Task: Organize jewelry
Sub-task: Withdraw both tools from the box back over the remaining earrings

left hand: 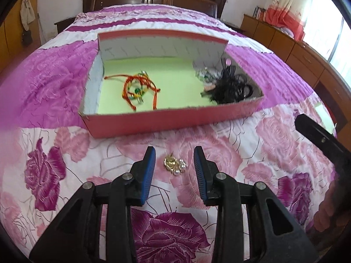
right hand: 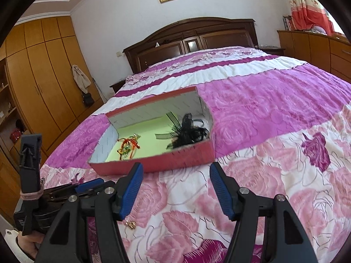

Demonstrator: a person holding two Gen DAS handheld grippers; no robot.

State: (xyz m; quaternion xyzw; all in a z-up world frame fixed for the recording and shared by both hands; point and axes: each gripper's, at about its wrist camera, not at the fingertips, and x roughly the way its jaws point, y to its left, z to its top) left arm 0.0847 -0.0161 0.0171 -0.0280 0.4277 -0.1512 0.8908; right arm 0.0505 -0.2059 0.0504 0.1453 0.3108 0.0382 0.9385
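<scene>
**Asker:** Two tongs in play — how does each one sit?

**Watcher:** Left tongs [left hand: 174, 167] point steeply down at the bedspread [left hand: 219, 144], their blue pads [left hand: 147, 173] parted, one on either side of a small gold-and-pearl jewelry piece [left hand: 174, 164]. That piece lies on the fabric in the gap; neither pad touches it, so the tongs are open around it, gripping nothing.

**Asker:** And the right?

**Watcher:** Right tongs [right hand: 175, 188] are tilted down less steeply, aimed towards the near wall of the red box [right hand: 175, 163]. Their jaws stand wide apart with only the bedspread showing between them: open and empty. In the left wrist view one black arm of the right tongs juts in from the right edge, beside the box's near right corner.

**Asker:** Can you see the hands?

**Watcher:** Partly. In the right wrist view the person's left hand [right hand: 27, 244] shows at the lower left, wrapped round the handle of the left tongs. A blurred dark shape at the lower right of the left wrist view may be the other hand; I cannot tell.

**Asker:** Where is the rest of the jewelry?

**Watcher:** Inside the box, which rests on the bed just beyond both tongs. On its pale green lining, an orange-red cord bracelet with green beads [left hand: 138, 88] lies towards the left, and a black feathery hairpiece [left hand: 232, 86] fills the right end, with a clear sparkly item [left hand: 203, 73] just beside it. The gold-and-pearl piece is outside the box, near its front wall.
</scene>
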